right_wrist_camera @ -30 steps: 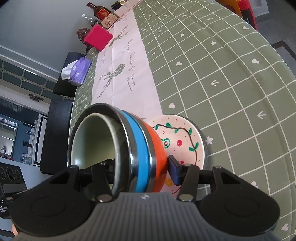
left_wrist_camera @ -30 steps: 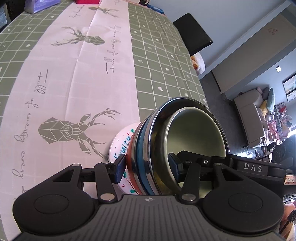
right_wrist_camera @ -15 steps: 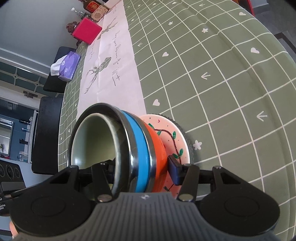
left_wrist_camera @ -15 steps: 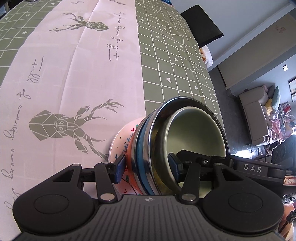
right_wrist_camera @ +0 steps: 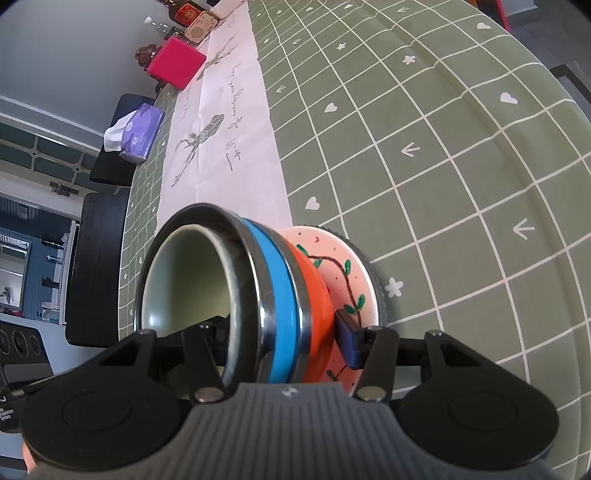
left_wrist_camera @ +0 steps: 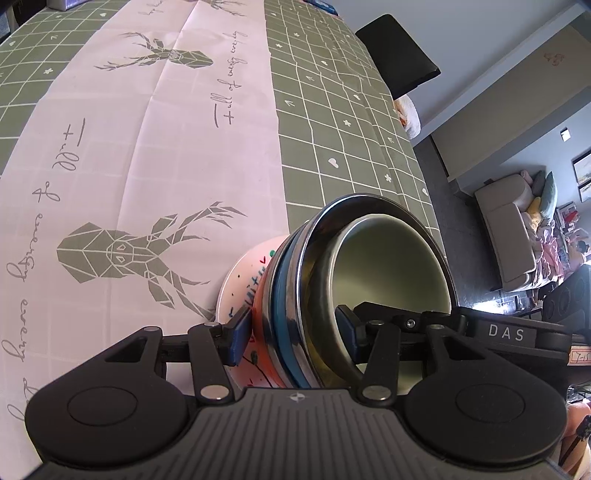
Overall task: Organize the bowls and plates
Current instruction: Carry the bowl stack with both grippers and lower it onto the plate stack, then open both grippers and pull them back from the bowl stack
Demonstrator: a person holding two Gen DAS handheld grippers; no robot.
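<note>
A nested stack of bowls (left_wrist_camera: 284,314), orange outermost, then blue, steel and a pale green inner bowl (left_wrist_camera: 388,266), is clamped by both grippers from opposite sides. My left gripper (left_wrist_camera: 293,334) is shut on the stack's wall, one pad on the orange side and one inside the green bowl. My right gripper (right_wrist_camera: 284,339) grips the stack of bowls (right_wrist_camera: 273,273) the same way from across. Right under the stack, a white painted plate (left_wrist_camera: 243,273) (right_wrist_camera: 347,266) lies on the table. Whether the orange bowl touches it I cannot tell.
The table wears a green checked cloth (left_wrist_camera: 332,110) with a pale deer-print runner (left_wrist_camera: 147,147). At its far end stand a purple tissue pack (right_wrist_camera: 135,134), a red box (right_wrist_camera: 177,68) and bottles (right_wrist_camera: 184,11). Black chairs (left_wrist_camera: 399,59) (right_wrist_camera: 99,266) flank the table edges.
The stack, still gripped by both grippers, has come down over the painted plate, which now sits closer under the orange bowl and is more covered by it.
</note>
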